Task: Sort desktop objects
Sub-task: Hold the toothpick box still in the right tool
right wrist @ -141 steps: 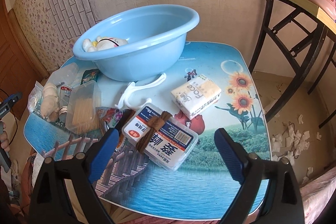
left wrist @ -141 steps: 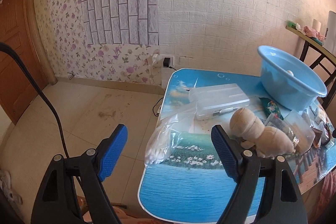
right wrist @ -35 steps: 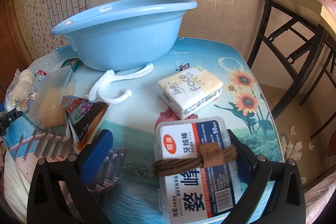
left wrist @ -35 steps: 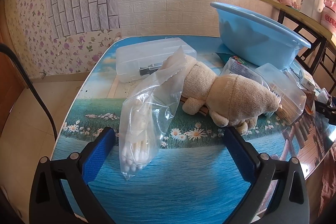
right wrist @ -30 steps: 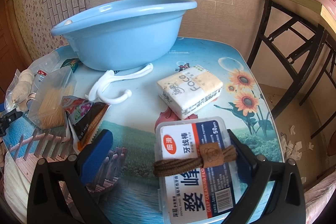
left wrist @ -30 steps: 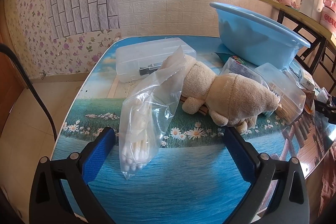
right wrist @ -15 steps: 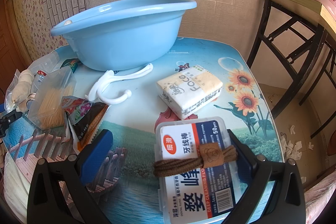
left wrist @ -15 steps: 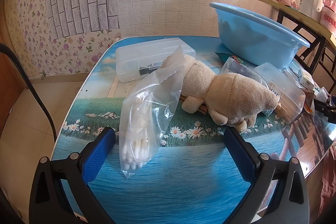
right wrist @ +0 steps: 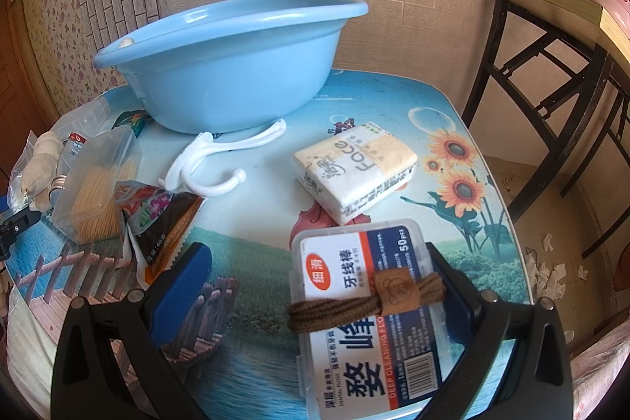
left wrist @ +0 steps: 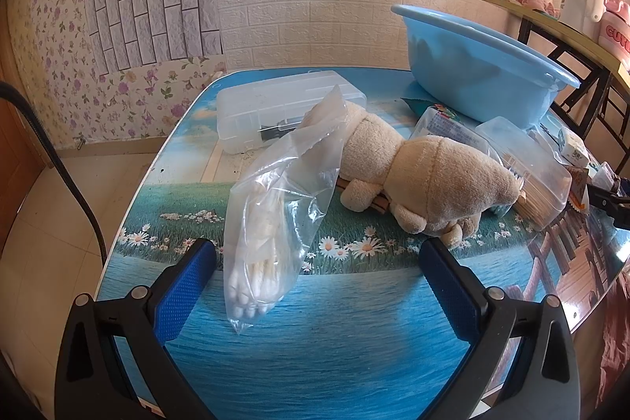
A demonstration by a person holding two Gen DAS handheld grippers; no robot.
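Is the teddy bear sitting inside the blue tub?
No, the teddy bear lies on the table, next to a plastic bag, while the blue tub stands behind it.

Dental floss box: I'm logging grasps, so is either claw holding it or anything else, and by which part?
Nothing is held. The right claw is open around the dental floss box, unclamped; the left claw is open.

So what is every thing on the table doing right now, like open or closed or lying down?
Left gripper: open, empty.
Right gripper: open, floss box between its fingers.
Floss box: closed, flat, brown cord lying across it.
Plush toy: lying on its side.
Cotton swab bag: lying against the toy.
Clear case: closed.
Blue basin: upright.
Tissue pack: lying flat.
Snack packet: torn open.
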